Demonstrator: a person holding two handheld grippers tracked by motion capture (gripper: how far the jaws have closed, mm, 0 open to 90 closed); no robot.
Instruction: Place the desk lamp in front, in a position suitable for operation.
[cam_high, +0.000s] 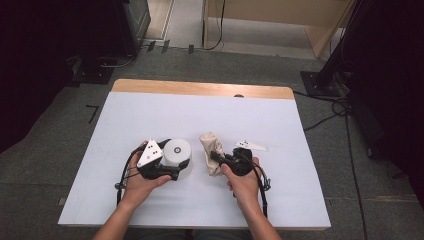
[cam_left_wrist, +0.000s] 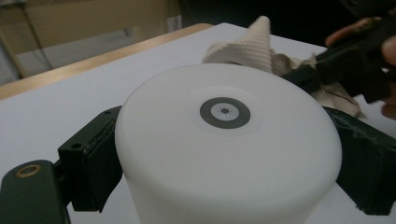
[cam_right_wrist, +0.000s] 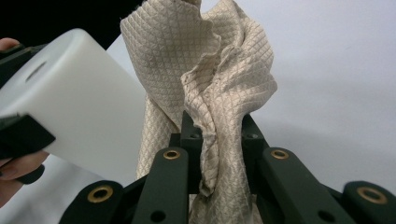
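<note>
White table (cam_high: 150, 115) under me, grey carpet around it. My left gripper (cam_high: 172, 167) clamps the white cylinder (cam_high: 178, 154), a pad pressed to each side. Just right of that cylinder, my right gripper (cam_high: 216, 156) pinches the beige quilted cloth (cam_high: 210, 145), bunched upright between its fingers (cam_right_wrist: 194, 135).

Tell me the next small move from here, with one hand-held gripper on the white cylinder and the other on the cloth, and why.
Probably bring the beige cloth left onto the white cylinder to wipe it. The left hand-held gripper clamps the cylinder's sides, the right hand-held gripper pinches the bunched cloth, and the two sit close together.
</note>
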